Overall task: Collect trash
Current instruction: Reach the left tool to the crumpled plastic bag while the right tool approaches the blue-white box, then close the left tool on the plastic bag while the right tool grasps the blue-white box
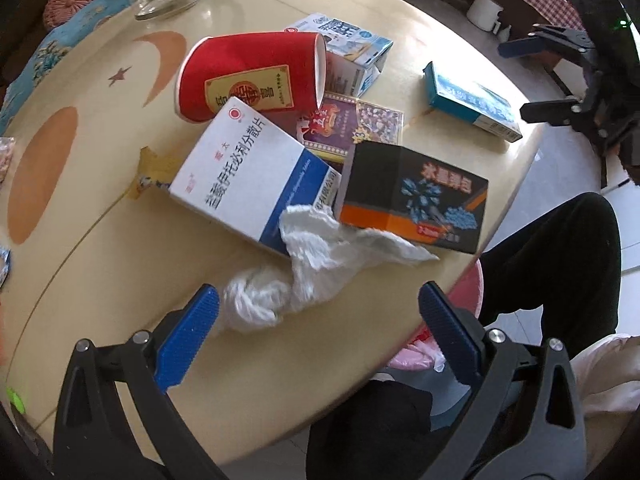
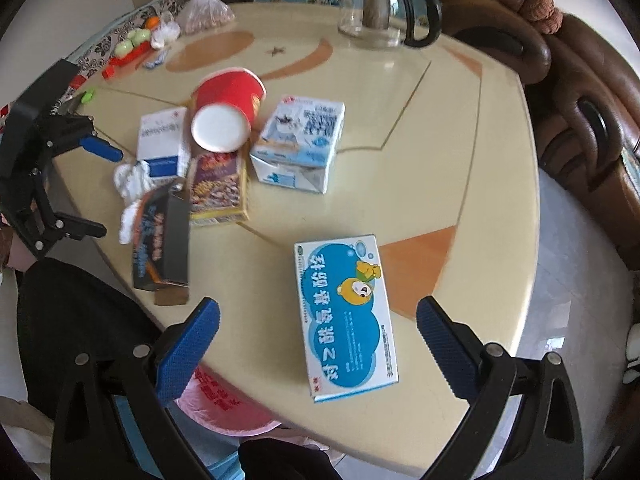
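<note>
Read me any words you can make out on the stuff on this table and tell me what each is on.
"盐酸伊托必利分散片": white and blue medicine box
"水晶弹包": black and orange box
"对乙酰氨基酚", seen upside down: blue bear box
Red paper cup label, milk carton, purple box: too blurred.

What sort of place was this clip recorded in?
Most likely a home living room. A brown leather sofa curves behind a round cream table with moon and star inlays, a glass teapot stands on the table, and medicine boxes lie among the trash.
</note>
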Available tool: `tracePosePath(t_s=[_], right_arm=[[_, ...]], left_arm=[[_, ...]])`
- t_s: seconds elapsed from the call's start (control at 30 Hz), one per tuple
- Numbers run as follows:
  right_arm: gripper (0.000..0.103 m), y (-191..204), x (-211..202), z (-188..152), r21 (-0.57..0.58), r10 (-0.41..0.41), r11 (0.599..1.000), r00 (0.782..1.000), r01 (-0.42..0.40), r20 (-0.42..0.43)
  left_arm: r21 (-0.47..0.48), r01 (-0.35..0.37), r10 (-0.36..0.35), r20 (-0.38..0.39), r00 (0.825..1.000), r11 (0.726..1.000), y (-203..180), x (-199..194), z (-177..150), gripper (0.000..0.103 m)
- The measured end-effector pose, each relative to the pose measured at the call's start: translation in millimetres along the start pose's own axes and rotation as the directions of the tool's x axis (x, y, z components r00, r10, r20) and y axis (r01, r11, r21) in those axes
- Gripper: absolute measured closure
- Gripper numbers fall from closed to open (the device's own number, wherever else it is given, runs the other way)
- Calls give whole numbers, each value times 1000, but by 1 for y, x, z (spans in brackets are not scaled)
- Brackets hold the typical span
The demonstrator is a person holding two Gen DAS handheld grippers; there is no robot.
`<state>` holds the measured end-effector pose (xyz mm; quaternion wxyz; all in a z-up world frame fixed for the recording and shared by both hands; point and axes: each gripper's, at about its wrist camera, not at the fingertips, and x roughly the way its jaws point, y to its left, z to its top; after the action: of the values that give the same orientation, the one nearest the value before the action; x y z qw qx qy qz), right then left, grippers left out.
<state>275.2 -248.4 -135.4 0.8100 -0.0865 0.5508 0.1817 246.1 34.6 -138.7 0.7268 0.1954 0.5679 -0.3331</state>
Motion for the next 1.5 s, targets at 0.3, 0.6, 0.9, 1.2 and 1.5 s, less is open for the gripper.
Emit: tracePosePath(t_s=[0.3, 0.6, 0.9, 1.2, 1.5], right_arm=[[6, -13, 34, 1, 21, 45, 999, 997, -44, -66], [13, -12, 56, 3, -3, 20, 1000, 994, -21, -111], [42, -5, 63, 4, -17, -20, 1000, 993, 18, -114], [43, 0, 61, 8, 31, -59, 998, 993, 63, -107], [43, -3, 27, -3, 81, -87, 993, 995, 91, -51]], left_arm=[[23, 56, -55, -39, 998, 998, 10, 25, 4, 5], [9, 75, -75, -44, 996, 997, 22, 28, 7, 5], [62, -41, 43, -33, 999, 997, 3, 35, 6, 12], [-77, -92, 89, -40, 995, 993, 15, 23, 10, 61], [-197, -90, 82, -49, 995, 976, 4, 10, -6, 66]])
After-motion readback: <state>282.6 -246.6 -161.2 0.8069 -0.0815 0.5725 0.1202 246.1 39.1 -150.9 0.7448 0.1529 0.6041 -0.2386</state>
